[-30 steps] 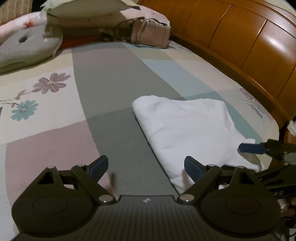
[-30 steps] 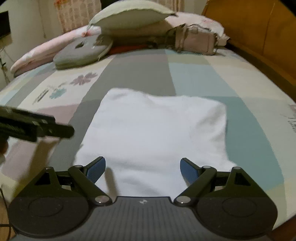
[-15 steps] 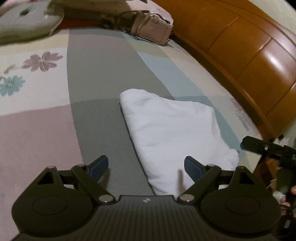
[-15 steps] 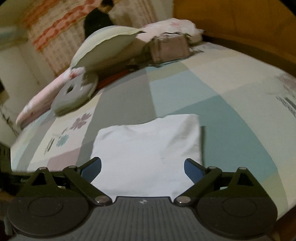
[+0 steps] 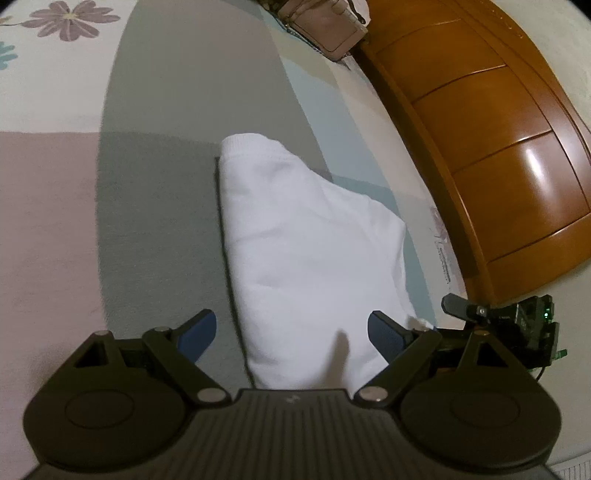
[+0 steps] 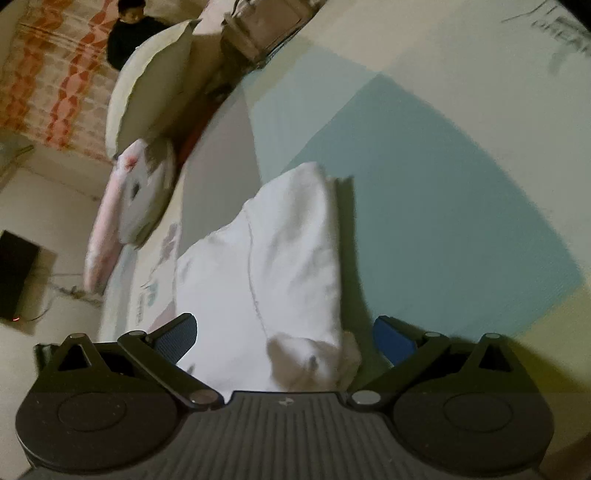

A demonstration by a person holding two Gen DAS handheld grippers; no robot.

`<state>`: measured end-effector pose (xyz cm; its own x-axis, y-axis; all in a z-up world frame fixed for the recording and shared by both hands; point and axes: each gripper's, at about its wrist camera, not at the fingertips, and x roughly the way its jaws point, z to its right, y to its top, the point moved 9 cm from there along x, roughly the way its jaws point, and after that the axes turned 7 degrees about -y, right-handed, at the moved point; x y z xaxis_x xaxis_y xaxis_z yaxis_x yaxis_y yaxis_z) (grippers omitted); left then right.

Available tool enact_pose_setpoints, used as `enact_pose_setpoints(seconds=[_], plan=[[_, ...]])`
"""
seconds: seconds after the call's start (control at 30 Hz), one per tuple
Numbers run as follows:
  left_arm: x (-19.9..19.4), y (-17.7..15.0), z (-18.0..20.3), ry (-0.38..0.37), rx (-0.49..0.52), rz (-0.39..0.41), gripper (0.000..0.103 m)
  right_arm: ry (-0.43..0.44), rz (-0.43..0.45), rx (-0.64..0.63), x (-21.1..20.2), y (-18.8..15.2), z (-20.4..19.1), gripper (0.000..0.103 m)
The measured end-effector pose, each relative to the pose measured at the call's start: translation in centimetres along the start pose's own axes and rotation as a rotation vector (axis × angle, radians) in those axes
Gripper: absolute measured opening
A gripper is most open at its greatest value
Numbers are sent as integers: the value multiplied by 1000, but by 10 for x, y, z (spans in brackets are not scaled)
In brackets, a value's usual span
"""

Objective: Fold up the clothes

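Observation:
A white garment [image 5: 306,251], folded into a thick pad, lies on the patchwork bedspread [image 5: 159,206]. My left gripper [image 5: 291,328] is open and hovers low over the pad's near left edge; one blue pad is over the grey patch, the other over the white cloth. In the right wrist view the garment [image 6: 266,266] reaches down between the wide-open fingers of my right gripper [image 6: 284,332], which straddles its near corner without pressing on it. A finger [image 5: 456,305] of the right gripper shows at the bed's right edge in the left wrist view.
A wooden bed frame [image 5: 498,147] runs along the right side. A beige handbag [image 5: 325,26] lies at the far end of the bed. Pillows [image 6: 155,92] are piled there too. A person [image 6: 133,33] stands in the background, and a black box [image 6: 18,273] sits on the floor.
Both grippers have rolled and come down closer to the garment's near edge. The right gripper swung to the pad's right corner and its jaws spread a little wider.

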<state>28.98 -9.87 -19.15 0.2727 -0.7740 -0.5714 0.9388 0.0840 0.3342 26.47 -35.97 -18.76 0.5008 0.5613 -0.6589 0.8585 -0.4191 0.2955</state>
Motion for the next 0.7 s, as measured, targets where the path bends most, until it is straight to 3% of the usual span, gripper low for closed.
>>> enact_pose_setpoints(seconds=[0.17,0.37,0.57,0.7], plan=[[19,16,3,-54,-12,2,90,47,-51,-27,17,9,-9,103],[25,19,4,-96,-43,10,94,99,-29,8,25,24,-11,103],[17,-3,2,-174,-89,-55,94,110,-125,-41,14,-7,-17,103],[27,9,2,-190,-93,-57,94,131,-141,-16,20,1,-17,103]])
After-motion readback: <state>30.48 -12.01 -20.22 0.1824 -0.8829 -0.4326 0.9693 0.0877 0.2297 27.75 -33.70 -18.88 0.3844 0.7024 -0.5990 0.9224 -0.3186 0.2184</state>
